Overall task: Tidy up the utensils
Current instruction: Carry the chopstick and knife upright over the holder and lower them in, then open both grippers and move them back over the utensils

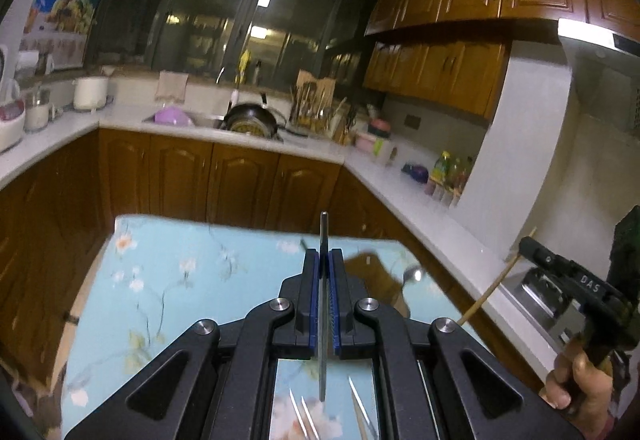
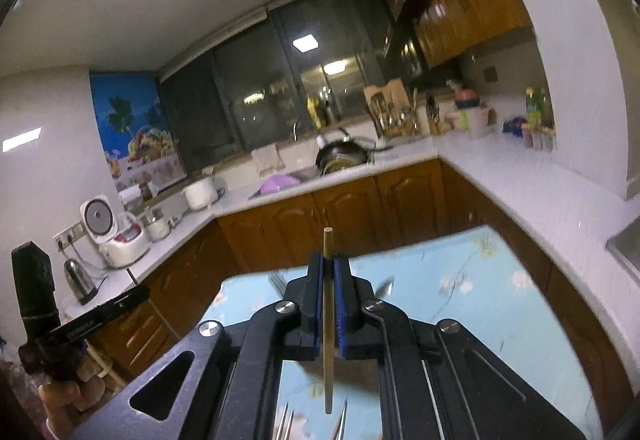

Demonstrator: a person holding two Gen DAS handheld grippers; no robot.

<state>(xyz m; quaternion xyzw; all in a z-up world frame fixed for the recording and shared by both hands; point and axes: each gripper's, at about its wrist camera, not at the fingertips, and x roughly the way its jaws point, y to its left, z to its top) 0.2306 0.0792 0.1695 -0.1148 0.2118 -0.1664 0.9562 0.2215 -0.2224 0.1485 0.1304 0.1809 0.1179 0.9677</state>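
Blue pads line my left fingers [image 1: 324,260], and they are pressed shut on a thin grey metal utensil [image 1: 323,304] that stands upright between them, its tip rising above the pads and its lower end hanging under them. What kind of utensil it is I cannot tell. My right fingers [image 2: 329,264] are clamped the same way on a wooden chopstick [image 2: 328,320], upright, poking out both above and below the grip. In the left wrist view that chopstick slants down from my right gripper at the far right edge.

Just beneath both grips, metal fork tines [image 1: 306,412] show blurred at the bottom edge, over the pale blue floral cloth of the bench [image 1: 168,280]. Farther out on the cloth lies a metal spoon [image 1: 412,275], its bowl catching light, next to a brown shape too blurred to name.

Beyond the bench run wooden cabinets [image 1: 240,183] under a white counter, with a dark wok [image 1: 250,117] by the sink and a utensil rack [image 1: 316,99] beside it.
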